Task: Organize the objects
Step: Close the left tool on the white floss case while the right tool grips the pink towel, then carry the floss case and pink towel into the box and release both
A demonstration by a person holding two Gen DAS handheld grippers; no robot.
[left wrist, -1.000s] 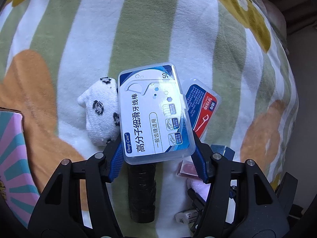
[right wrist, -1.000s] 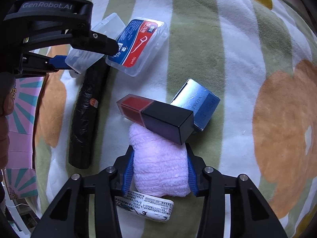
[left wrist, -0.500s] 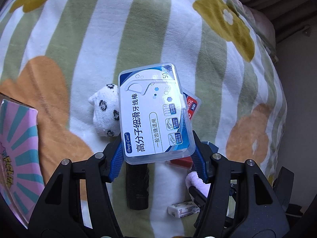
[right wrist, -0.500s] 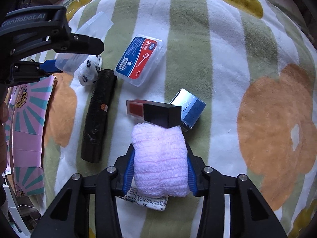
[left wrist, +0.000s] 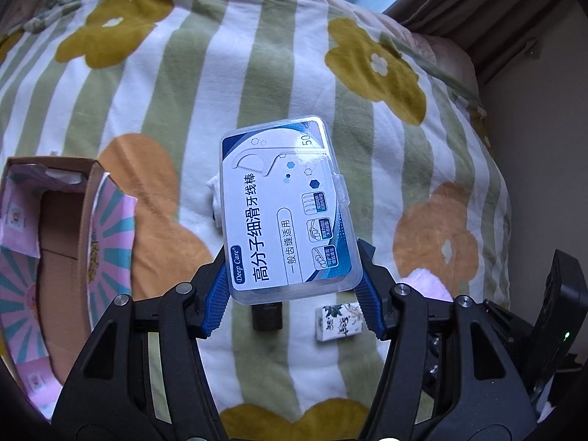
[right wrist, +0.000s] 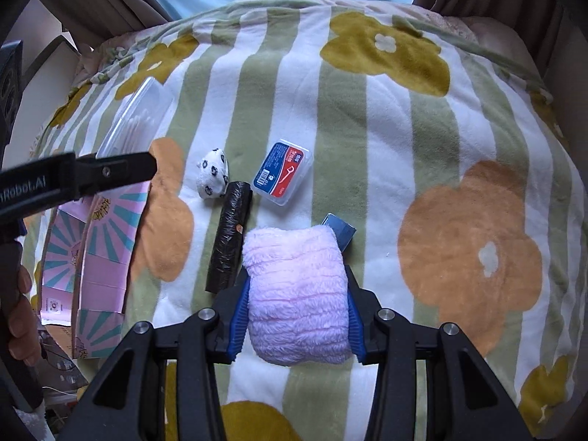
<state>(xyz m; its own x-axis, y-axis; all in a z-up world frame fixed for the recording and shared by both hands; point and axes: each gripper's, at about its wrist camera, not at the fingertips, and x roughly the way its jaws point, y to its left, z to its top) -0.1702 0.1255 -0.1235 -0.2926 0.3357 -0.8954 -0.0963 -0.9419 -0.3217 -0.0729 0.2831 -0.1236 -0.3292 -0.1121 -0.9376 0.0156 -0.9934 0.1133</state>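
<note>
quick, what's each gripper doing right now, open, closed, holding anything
Left gripper: closed on the clear floss pick box, held above the blanket.
Right gripper: closed on the pink fluffy roll, also held above the blanket.

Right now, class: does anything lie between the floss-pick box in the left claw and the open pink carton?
Nothing visible does. The floss-pick box hangs above the blanket; the open pink carton sits to its left with bare blanket between.
</note>
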